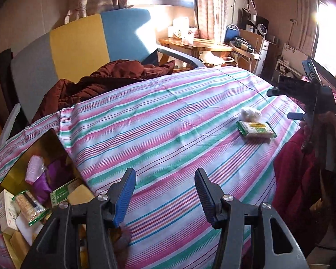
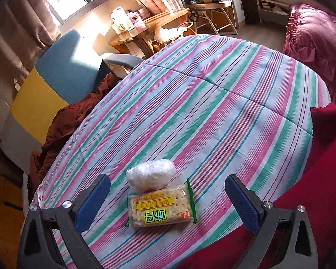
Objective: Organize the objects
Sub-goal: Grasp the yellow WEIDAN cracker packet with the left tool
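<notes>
Right wrist: right gripper (image 2: 168, 198) gapes wide over the crackers (image 2: 160, 210); straddle the pack squarely, clear of the wrapped ball (image 2: 150, 173); left gripper (image 1: 165, 198) empty, part open

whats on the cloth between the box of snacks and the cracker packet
Nothing: in the left wrist view, bare striped cloth runs from the box to the cracker packet.
</notes>
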`<control>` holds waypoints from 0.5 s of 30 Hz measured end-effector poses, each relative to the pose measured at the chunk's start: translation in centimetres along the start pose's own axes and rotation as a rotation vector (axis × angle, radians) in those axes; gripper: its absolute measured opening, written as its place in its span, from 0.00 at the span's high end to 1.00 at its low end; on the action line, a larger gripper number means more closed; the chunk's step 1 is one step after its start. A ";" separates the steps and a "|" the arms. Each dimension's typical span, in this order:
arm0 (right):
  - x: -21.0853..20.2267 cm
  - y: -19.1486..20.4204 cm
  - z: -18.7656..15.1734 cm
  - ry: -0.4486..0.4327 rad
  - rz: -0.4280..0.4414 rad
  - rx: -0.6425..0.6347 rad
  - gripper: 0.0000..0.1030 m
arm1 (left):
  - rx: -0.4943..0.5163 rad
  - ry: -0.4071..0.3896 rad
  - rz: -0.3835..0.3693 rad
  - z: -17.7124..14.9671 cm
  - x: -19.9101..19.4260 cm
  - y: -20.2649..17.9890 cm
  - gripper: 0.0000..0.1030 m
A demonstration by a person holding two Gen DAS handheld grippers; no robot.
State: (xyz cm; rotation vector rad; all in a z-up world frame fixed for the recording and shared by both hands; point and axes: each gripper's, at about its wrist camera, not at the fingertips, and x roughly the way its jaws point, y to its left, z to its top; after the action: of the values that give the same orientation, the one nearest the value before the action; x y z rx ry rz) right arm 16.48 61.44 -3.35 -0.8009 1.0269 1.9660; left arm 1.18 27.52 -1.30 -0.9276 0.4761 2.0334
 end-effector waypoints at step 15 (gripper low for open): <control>8.8 2.4 -0.4 0.371 -0.024 -0.144 0.00 | -0.026 0.096 -0.045 0.9 4.7 -1.3 0.46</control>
State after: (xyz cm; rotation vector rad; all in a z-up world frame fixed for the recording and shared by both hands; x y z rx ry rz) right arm 9.98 63.09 -9.62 -1.2874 1.0848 1.9284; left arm 0.01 31.31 -4.21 -1.0467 0.4774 1.9650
